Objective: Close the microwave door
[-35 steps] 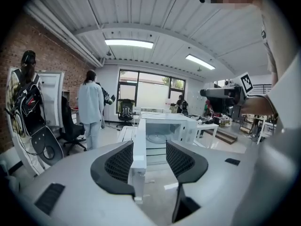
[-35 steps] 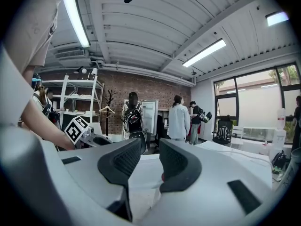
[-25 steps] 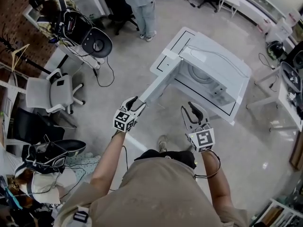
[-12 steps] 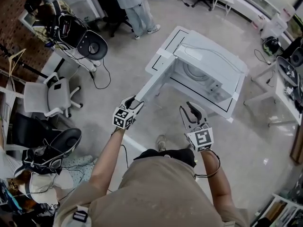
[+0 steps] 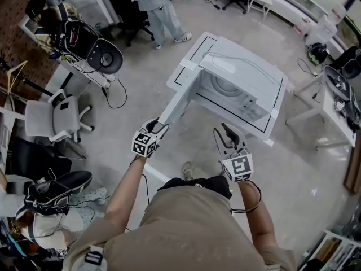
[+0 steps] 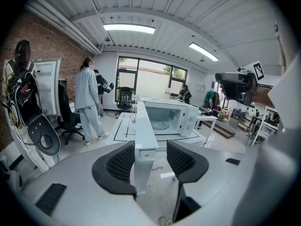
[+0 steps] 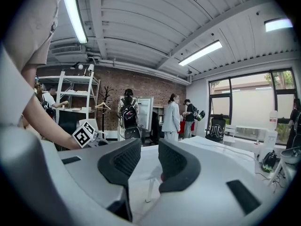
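Note:
A white microwave (image 5: 240, 89) stands on a white table (image 5: 194, 52) with its door (image 5: 175, 103) swung wide open toward me. My left gripper (image 5: 155, 127) is at the door's free end. In the left gripper view the door's edge (image 6: 143, 140) stands between the open jaws of that gripper (image 6: 150, 161), close to the left pad, with a gap on the right. Beyond it the microwave cavity (image 6: 164, 121) with its turntable shows. My right gripper (image 5: 224, 134) hangs open in front of the microwave, holding nothing, and its jaws (image 7: 149, 161) are a little apart.
A person (image 5: 155, 4) stands behind the table. Office chairs (image 5: 51, 114) and a black seat (image 5: 104, 55) crowd the left side. A second white table (image 5: 318, 103) stands to the right. Bare floor lies between me and the microwave.
The microwave and table have drifted up and left in the head view. My left gripper stays at the door's free end, and the right gripper has barely moved.

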{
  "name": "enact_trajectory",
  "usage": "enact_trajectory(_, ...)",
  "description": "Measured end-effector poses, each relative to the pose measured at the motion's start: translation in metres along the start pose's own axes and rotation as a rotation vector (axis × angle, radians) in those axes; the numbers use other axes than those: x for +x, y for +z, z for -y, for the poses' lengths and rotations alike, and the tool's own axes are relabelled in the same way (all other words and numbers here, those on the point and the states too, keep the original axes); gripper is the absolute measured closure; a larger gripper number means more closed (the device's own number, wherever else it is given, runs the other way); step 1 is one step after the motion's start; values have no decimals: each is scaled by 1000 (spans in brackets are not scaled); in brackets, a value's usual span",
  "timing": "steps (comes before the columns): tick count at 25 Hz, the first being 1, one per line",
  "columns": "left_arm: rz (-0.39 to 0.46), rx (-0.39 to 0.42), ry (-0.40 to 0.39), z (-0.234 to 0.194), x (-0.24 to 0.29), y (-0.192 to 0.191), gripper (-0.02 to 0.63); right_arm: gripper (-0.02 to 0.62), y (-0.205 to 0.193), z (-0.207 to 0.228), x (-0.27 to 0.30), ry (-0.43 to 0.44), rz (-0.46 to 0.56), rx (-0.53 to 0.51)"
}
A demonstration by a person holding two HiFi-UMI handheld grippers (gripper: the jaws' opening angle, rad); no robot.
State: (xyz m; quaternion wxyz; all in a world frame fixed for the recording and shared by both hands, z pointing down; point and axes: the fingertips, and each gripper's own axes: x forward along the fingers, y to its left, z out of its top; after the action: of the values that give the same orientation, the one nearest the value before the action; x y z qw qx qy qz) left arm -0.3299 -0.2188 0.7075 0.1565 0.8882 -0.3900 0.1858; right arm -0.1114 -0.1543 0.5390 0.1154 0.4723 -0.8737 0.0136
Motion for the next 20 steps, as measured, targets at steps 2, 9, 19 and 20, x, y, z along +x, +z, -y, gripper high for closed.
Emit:
enact_trajectory(2,-7,-4,-2,6,1,1,388,486,1,4,-5,-3,-2,3)
enact_trajectory(9,-25,-1,11,41,19,-3,388,486,-11,34,-36,2,-8,8)
enact_trajectory(19,-19,-53,72,76,37,5,390,486,-14,81,-67,17,-12,1)
enact_trajectory(20,-17,-57,76,79,40,6,390,486,-15,85,-69,17,-11,0)
